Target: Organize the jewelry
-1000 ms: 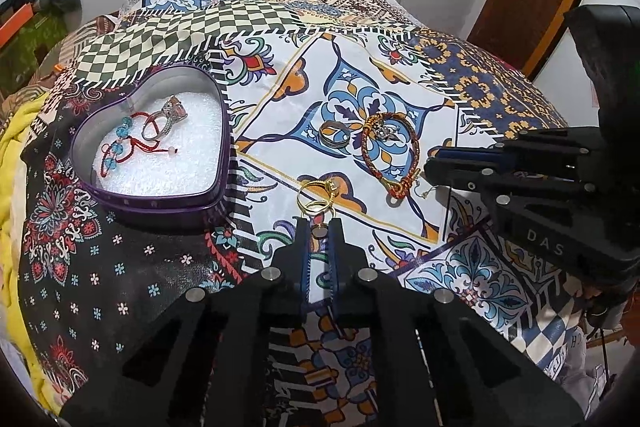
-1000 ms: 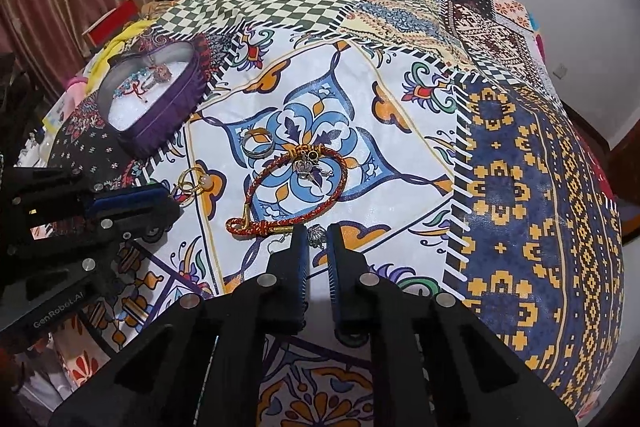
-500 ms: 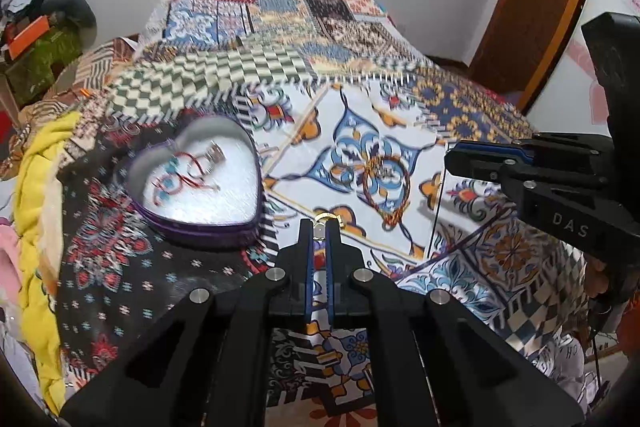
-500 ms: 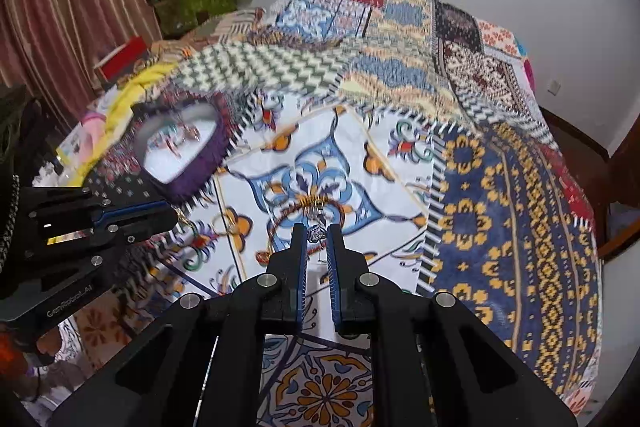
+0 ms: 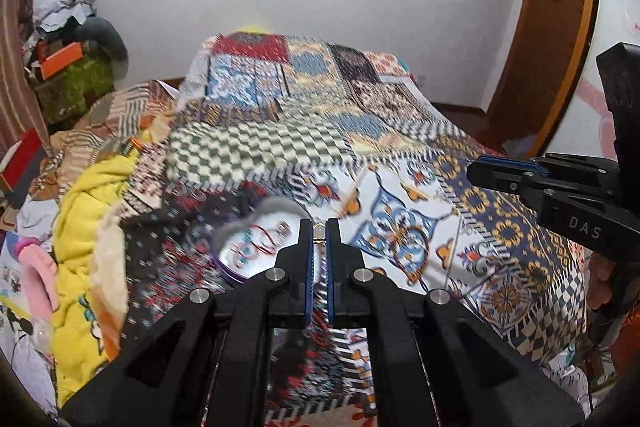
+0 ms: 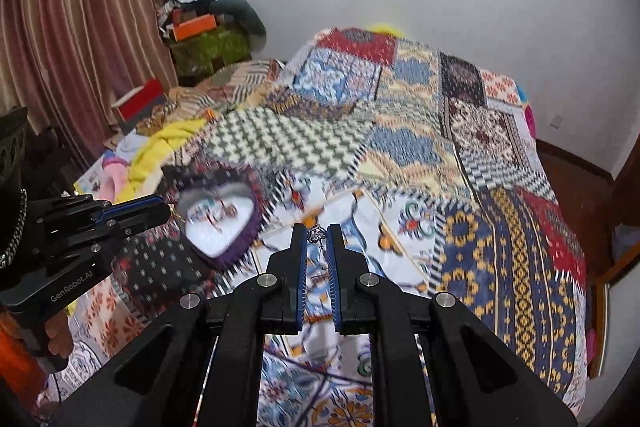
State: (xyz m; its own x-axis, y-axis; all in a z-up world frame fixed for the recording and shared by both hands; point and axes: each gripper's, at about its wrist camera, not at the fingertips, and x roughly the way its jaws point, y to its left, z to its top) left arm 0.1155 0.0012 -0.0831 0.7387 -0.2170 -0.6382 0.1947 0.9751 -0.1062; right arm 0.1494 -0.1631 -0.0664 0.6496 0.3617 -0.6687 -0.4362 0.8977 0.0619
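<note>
The left hand-held gripper (image 5: 319,231) is pinched on a small gold piece (image 5: 319,237), raised above the bed (image 5: 400,131). The right hand-held gripper (image 6: 317,235) pinches a silver charm (image 6: 316,234). Past them the heart tin (image 6: 218,223) lies open with some jewelry already inside; a bracelet (image 5: 408,247) remains on the quilt. Both carried pieces are probably headed there. The tin sits near the bed's left edge; open quilt stretches beyond.

A heart-shaped purple tin (image 6: 219,223) with a white lining sits open on the patchwork bedspread, holding a red cord bracelet (image 5: 256,247) with blue beads and a ring (image 5: 282,229). Beside it, on the white floral panel, lies a red-and-gold bangle (image 5: 408,247), blurred.
</note>
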